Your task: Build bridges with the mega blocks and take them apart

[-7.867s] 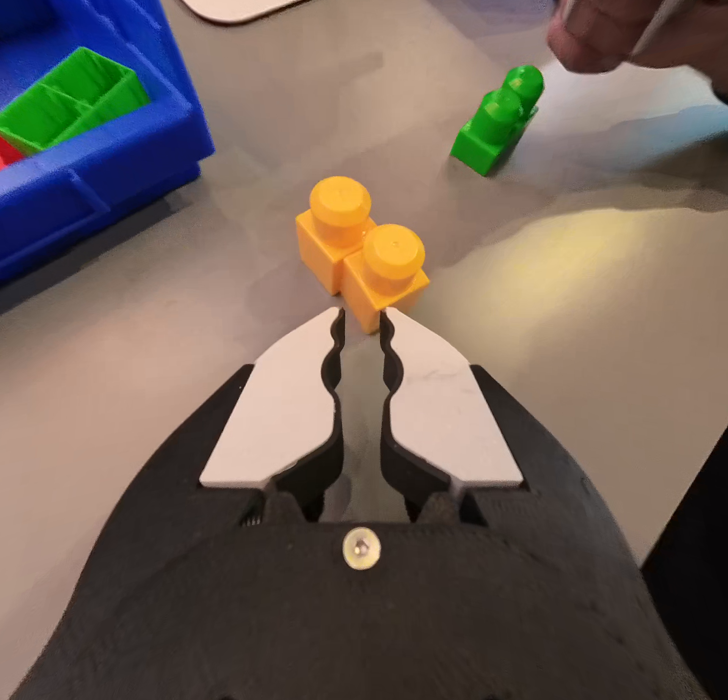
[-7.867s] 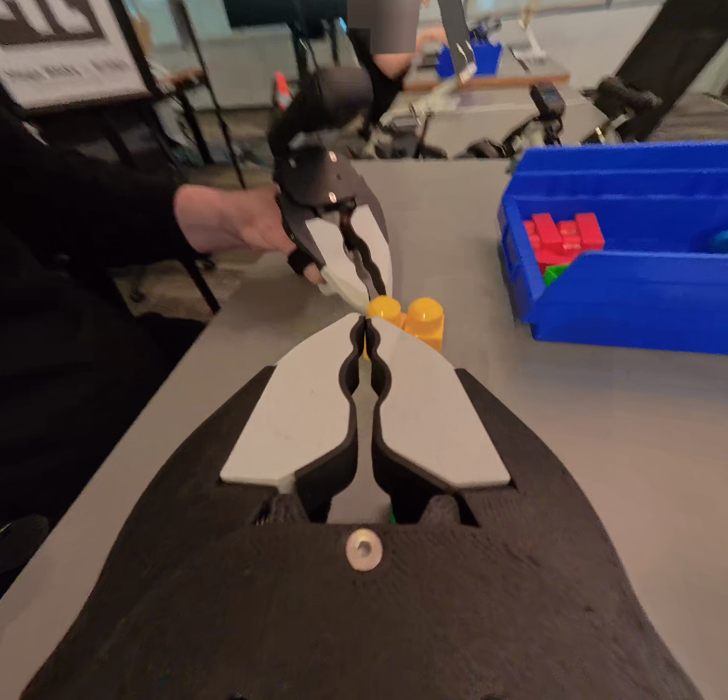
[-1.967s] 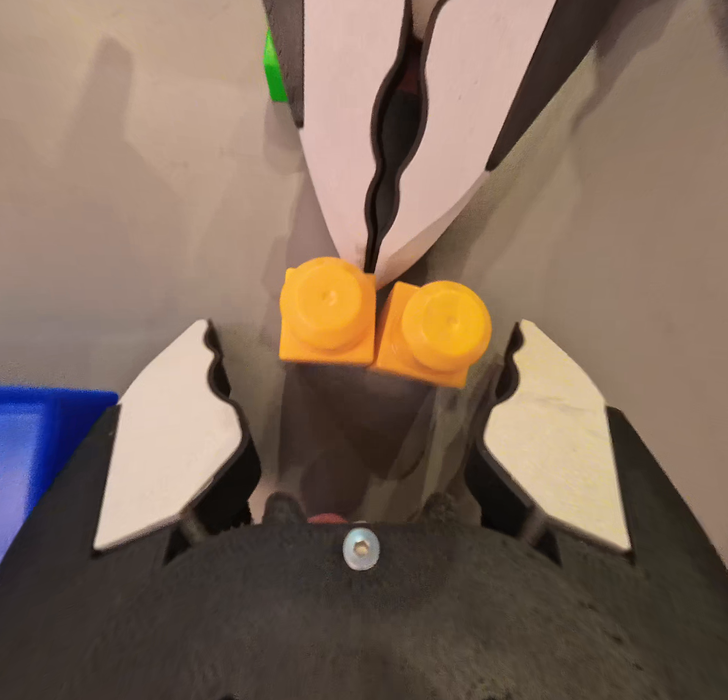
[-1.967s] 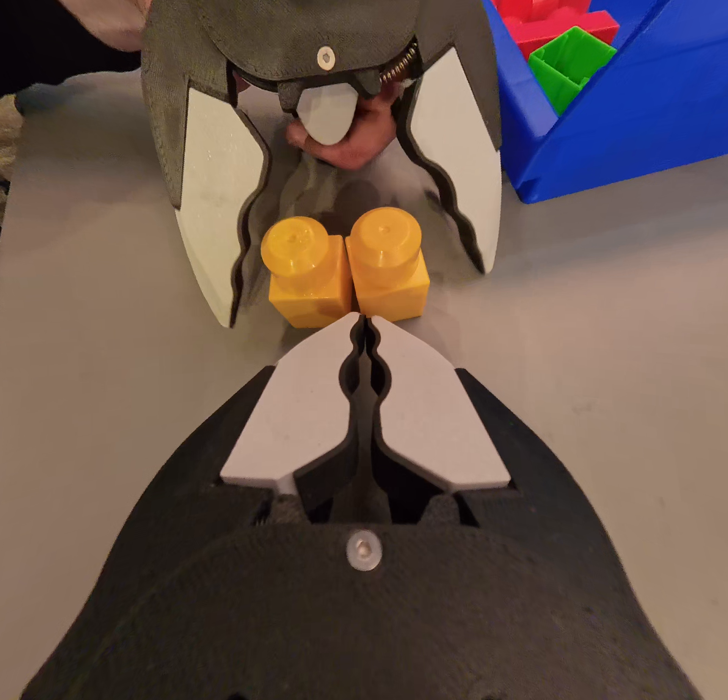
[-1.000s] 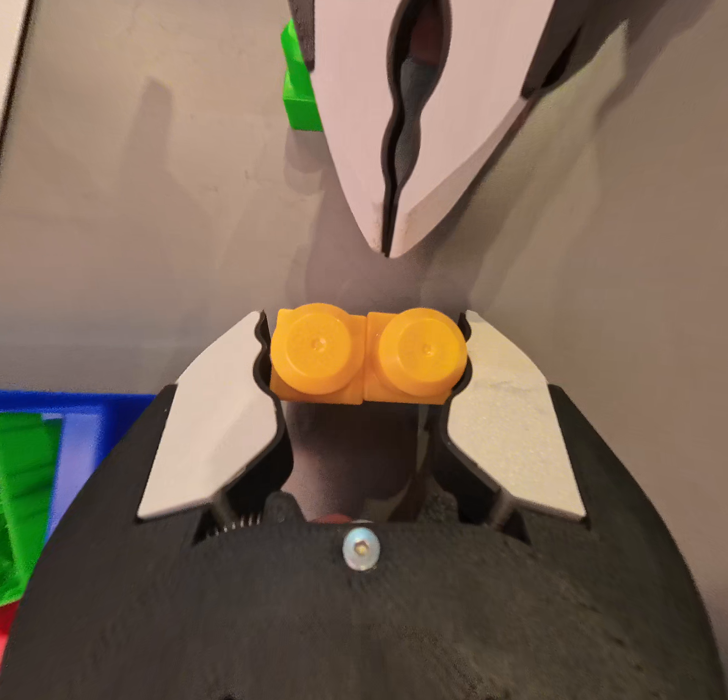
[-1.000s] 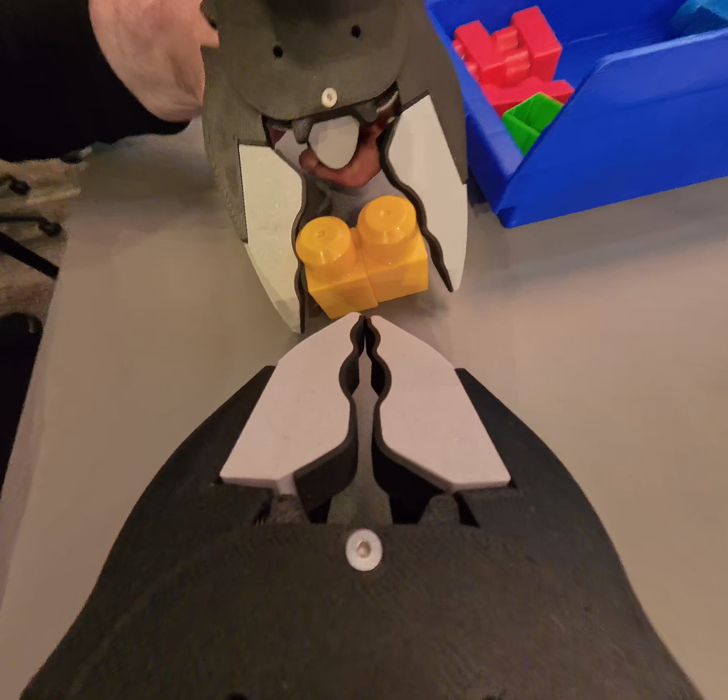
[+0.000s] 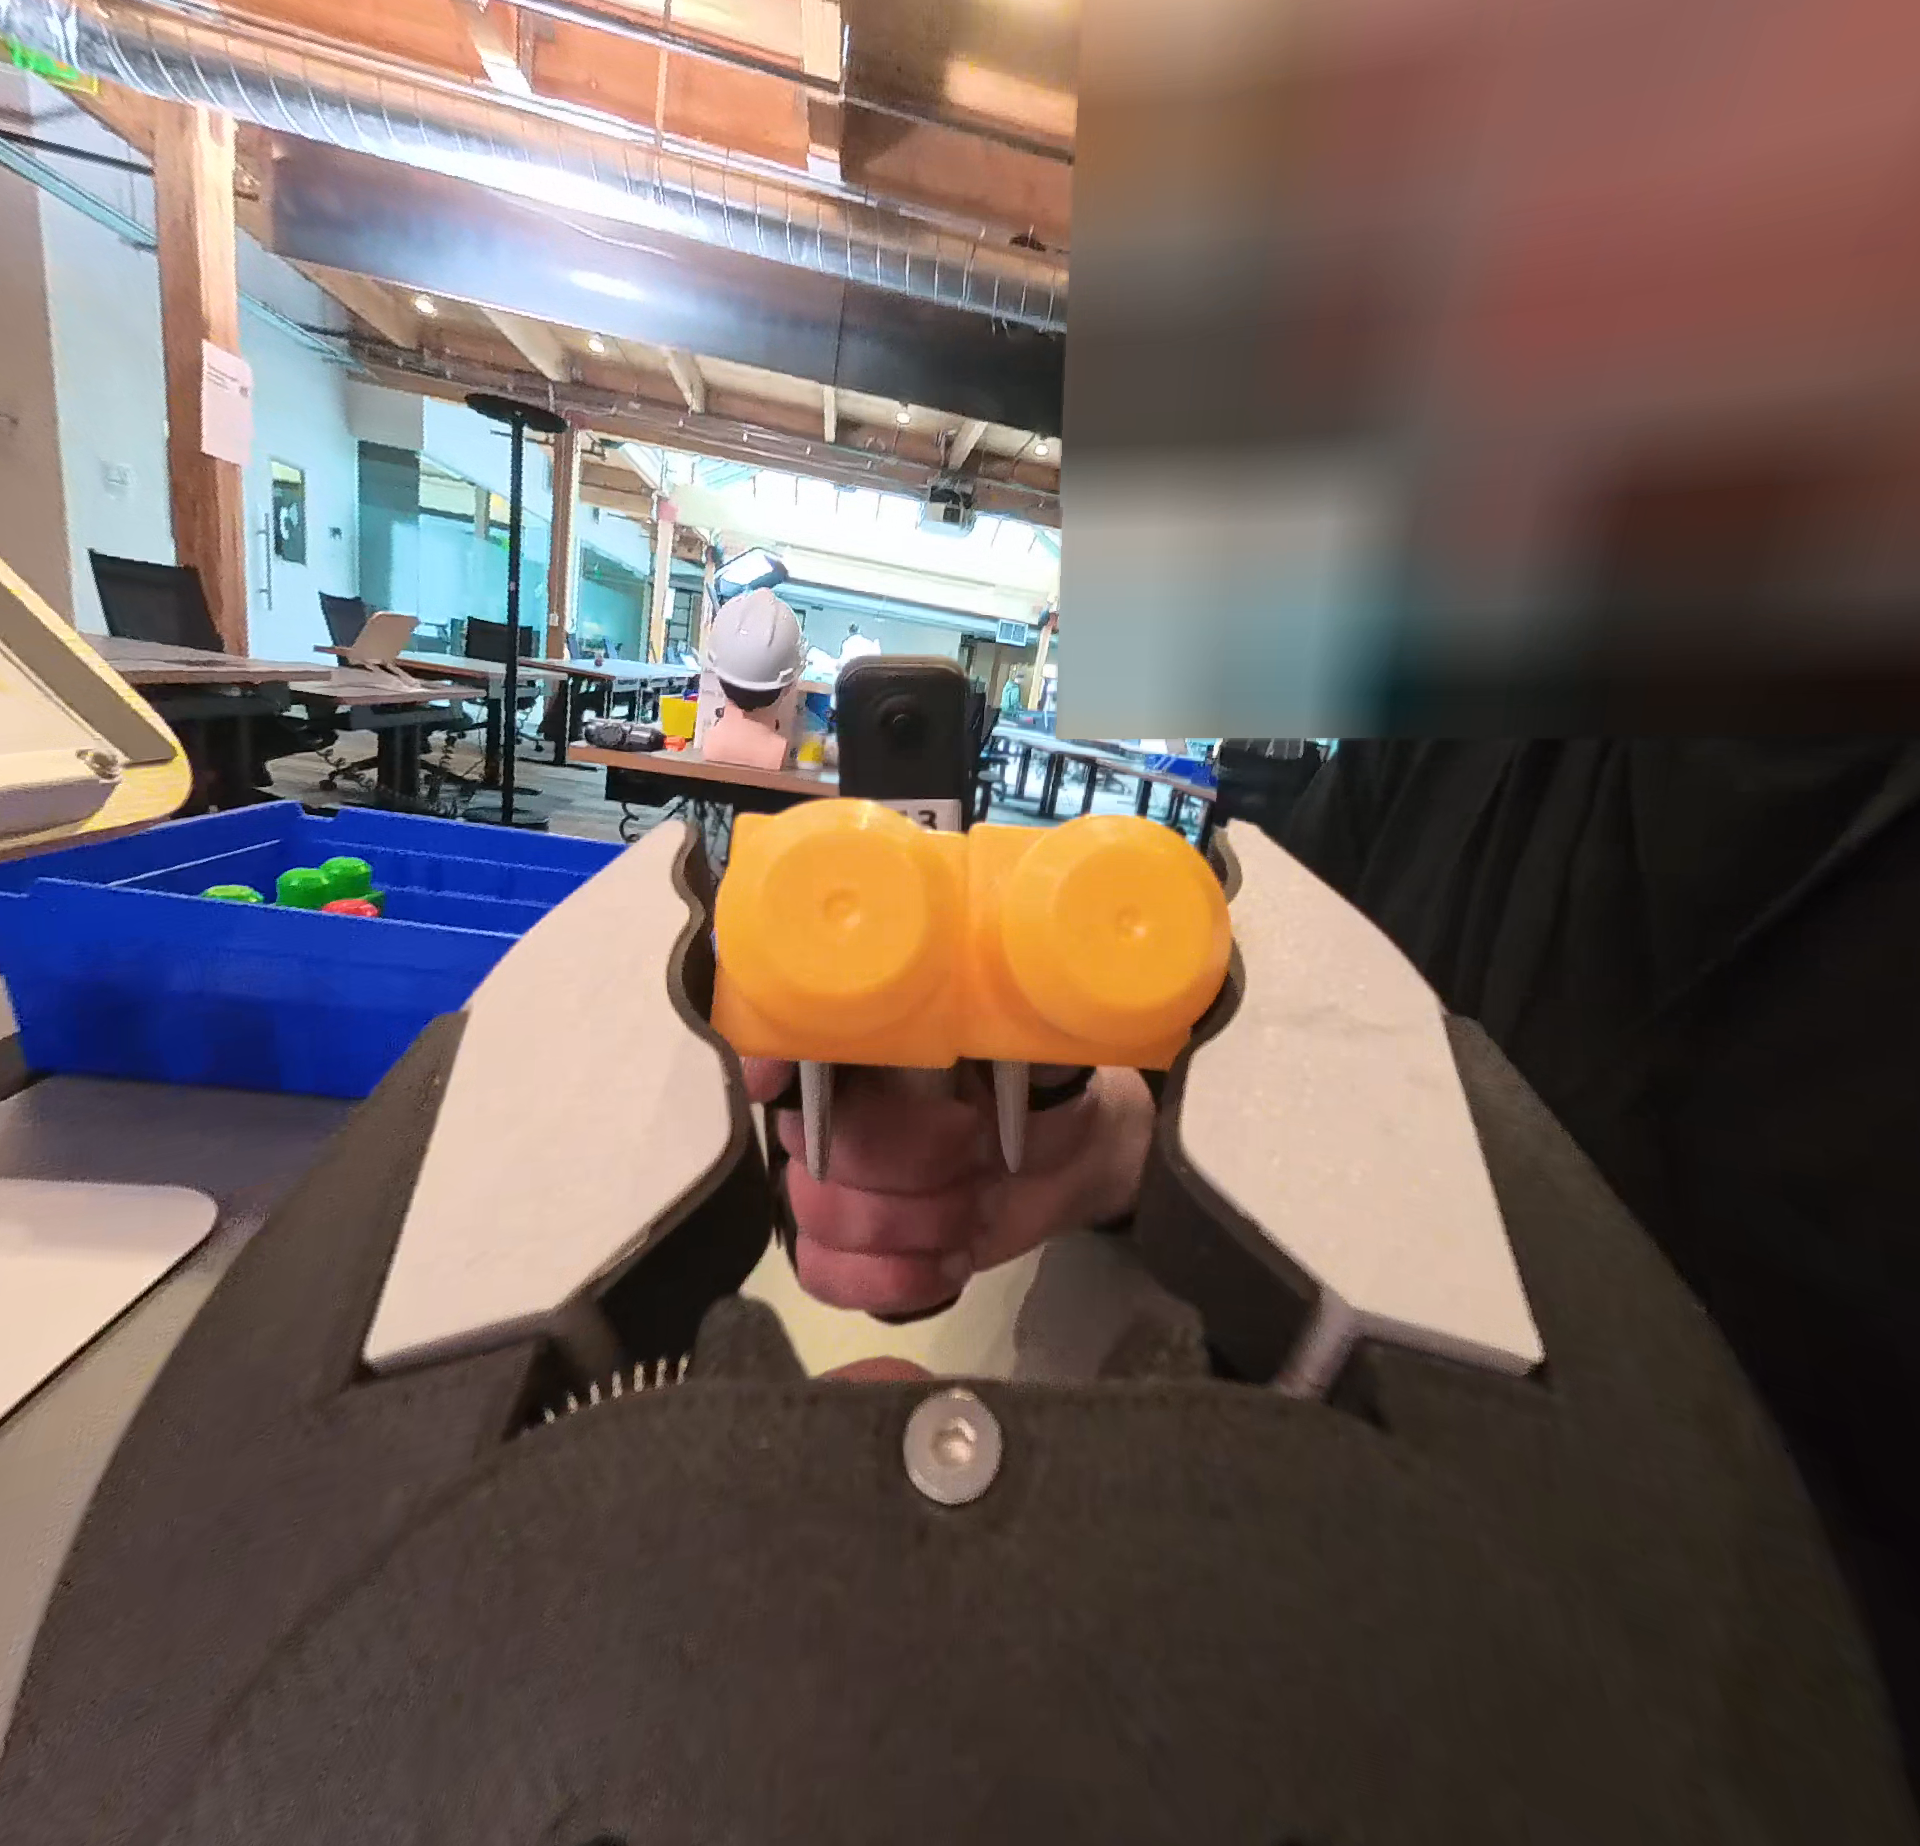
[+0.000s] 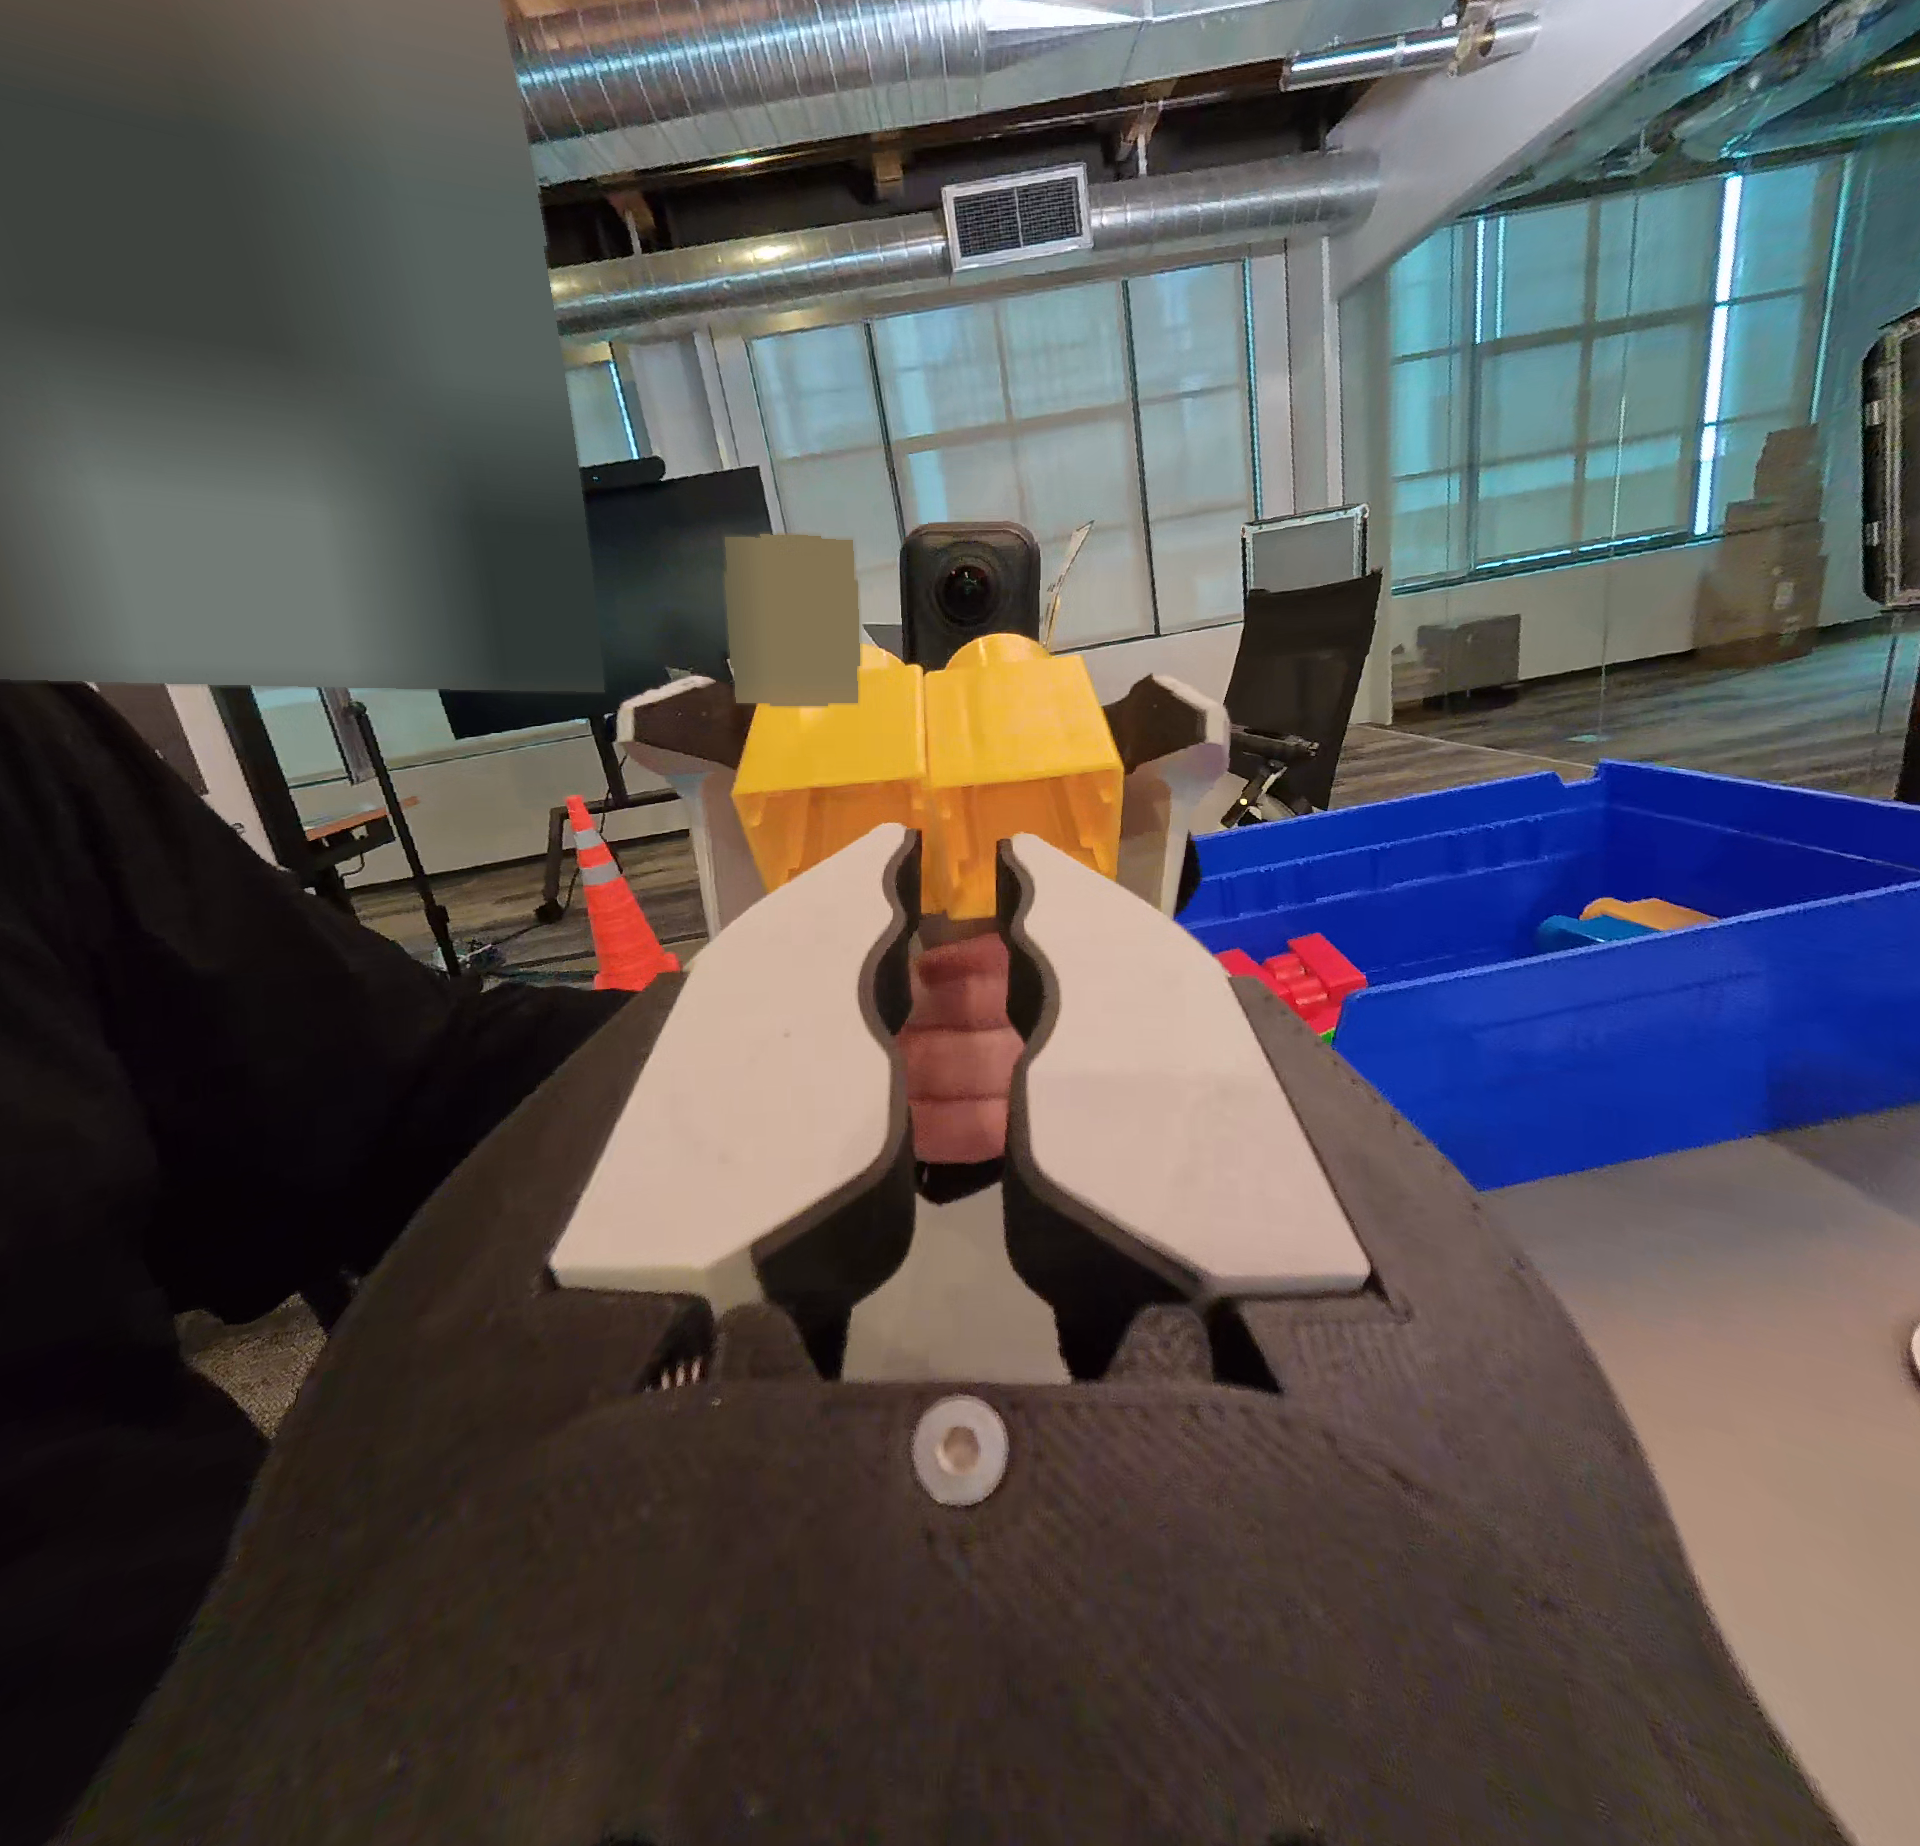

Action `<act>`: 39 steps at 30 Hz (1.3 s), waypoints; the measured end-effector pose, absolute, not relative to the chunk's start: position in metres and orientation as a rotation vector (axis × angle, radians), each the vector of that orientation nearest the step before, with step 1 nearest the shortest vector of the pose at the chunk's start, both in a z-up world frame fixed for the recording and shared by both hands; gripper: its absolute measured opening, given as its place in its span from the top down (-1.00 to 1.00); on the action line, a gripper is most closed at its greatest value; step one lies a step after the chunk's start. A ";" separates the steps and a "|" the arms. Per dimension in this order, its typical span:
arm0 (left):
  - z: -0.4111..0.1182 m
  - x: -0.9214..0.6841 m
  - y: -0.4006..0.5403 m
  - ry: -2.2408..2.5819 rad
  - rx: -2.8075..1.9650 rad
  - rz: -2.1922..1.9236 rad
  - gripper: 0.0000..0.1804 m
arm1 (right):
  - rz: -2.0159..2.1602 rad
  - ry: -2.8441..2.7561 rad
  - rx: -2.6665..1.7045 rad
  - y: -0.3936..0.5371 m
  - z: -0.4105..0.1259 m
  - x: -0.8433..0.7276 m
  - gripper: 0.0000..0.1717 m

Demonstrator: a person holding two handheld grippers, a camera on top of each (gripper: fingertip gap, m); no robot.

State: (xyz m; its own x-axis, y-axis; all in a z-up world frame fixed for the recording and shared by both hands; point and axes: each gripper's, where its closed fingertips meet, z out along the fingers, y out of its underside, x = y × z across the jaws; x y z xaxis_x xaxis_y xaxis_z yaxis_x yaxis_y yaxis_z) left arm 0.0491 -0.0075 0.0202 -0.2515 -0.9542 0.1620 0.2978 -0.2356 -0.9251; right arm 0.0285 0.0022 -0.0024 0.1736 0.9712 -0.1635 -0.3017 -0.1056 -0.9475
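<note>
Yellow blocks [image 7: 971,939], two side by side, sit up in the air, squeezed between your left gripper's [image 7: 956,861] wide fingers, while your right gripper [image 8: 954,851], a little open, pinches their hollow bottom edge.

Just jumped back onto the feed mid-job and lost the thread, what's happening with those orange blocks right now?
A person holds a gripper in each hand, facing each other above the table. The left gripper clamps the two orange blocks side by side, one finger on each outer side, studs toward its camera. The right gripper has come in from the hollow underside, its fingers slightly apart around the blocks' lower edge where they meet; a firm pinch isn't clear. The blue bin of spare blocks sits alongside.
</note>
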 end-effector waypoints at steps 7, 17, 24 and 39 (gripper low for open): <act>0.023 0.064 -0.011 0.958 -0.952 -1.698 0.02 | 1.281 -0.755 -1.138 -0.003 0.005 0.033 0.95; 0.021 0.078 -0.016 0.980 -0.937 -1.708 0.02 | 1.283 -0.789 -1.133 -0.006 0.005 0.040 0.96; 0.023 0.081 -0.013 0.991 -0.943 -1.640 -0.02 | 1.285 -0.773 -1.107 -0.005 0.012 0.050 0.96; -0.114 0.079 0.031 1.388 -1.572 -0.902 -0.13 | 1.029 -0.827 -1.198 0.029 -0.003 0.149 0.97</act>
State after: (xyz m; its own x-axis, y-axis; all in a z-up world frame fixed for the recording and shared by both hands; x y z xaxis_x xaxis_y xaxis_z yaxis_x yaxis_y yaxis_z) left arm 0.0790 0.0309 -0.1139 0.1306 -0.9914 -0.0103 -0.3933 -0.0423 -0.9184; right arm 0.1492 0.0286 -0.0034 0.3359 0.9418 -0.0161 -0.1871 0.0499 -0.9811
